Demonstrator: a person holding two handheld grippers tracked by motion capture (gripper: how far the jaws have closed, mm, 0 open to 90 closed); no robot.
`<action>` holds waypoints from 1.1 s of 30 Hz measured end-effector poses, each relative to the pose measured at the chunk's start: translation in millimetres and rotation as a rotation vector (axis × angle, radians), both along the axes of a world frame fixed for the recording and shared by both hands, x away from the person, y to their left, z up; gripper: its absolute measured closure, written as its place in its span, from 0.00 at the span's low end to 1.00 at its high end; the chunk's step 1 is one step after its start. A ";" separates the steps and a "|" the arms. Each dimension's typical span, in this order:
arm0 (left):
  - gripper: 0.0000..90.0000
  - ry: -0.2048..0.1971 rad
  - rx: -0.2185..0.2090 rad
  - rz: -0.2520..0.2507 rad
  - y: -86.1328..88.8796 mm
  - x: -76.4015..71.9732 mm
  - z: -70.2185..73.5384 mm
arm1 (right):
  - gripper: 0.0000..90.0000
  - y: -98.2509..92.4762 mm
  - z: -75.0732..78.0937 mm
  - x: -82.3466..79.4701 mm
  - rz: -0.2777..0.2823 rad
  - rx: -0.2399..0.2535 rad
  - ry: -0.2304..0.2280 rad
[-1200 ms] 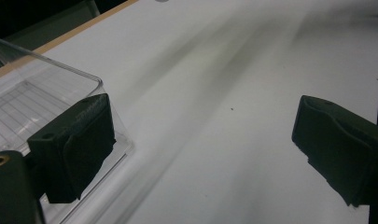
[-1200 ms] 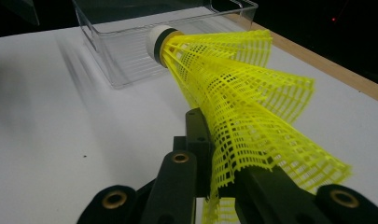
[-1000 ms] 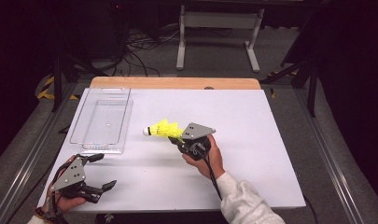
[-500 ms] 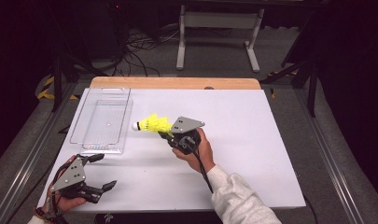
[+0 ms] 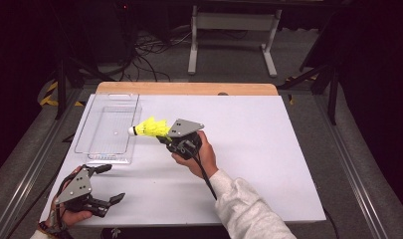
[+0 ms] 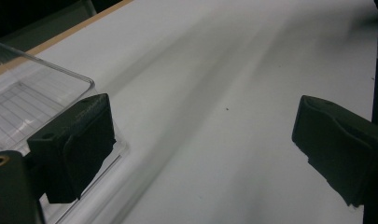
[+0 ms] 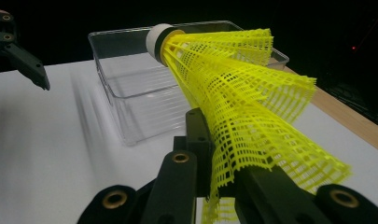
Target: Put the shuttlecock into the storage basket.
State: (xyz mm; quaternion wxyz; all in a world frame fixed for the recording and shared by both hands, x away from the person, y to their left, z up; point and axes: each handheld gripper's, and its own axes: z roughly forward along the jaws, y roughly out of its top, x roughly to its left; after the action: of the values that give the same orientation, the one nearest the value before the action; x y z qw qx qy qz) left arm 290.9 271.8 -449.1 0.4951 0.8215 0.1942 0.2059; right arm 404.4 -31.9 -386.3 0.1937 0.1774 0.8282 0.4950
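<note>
Centrally in the high view, a yellow shuttlecock (image 5: 150, 128) is clamped by its mesh skirt in the right claw (image 5: 165, 137), raised off the white desk (image 5: 268, 149). Its white cork tip points toward the left of the frame, just at the right rim of a clear plastic tray (image 5: 108, 130) — whether the tip crosses that rim cannot be told. In the right gripper view the shuttlecock (image 7: 233, 102) fills the middle and right of the frame, the skirt crushed flat between the two black jaws at the bottom, the cork at upper centre with the tray (image 7: 130, 93) behind it.

The right hand (image 5: 196, 154) sits just below centre, a pale sleeve (image 5: 249, 209) running to the bottom edge.

At the lower left of the high view, the left claw (image 5: 108, 184) rests low by the desk's near edge — jaws spread wide, nothing between them. The left gripper view shows those jaws well apart over bare desk (image 6: 214, 93), with a corner of the tray (image 6: 42, 93) at the left.
</note>
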 end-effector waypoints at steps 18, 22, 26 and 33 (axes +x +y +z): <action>0.07 -0.004 -0.009 0.002 0.6 -0.6 0.1 | 0.98 31.6 11.1 12.5 0.053 -0.020 0.001; 0.08 -0.007 -0.011 0.006 0.5 -0.6 0.2 | 0.98 40.6 12.4 15.5 0.068 -0.024 0.005; 0.08 -0.008 -0.011 0.005 -0.3 -0.6 0.1 | 0.98 52.6 13.0 17.7 0.089 -0.039 0.004; 0.08 -0.005 -0.017 0.004 0.7 -0.4 -0.1 | 0.98 70.8 12.1 21.6 0.122 -0.077 0.011</action>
State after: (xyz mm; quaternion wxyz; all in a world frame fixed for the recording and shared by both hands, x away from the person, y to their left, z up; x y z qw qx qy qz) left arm 290.5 272.5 -449.2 0.5022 0.8162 0.1964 0.2074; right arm 426.0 38.8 -374.2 0.1655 0.1214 0.8570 0.4726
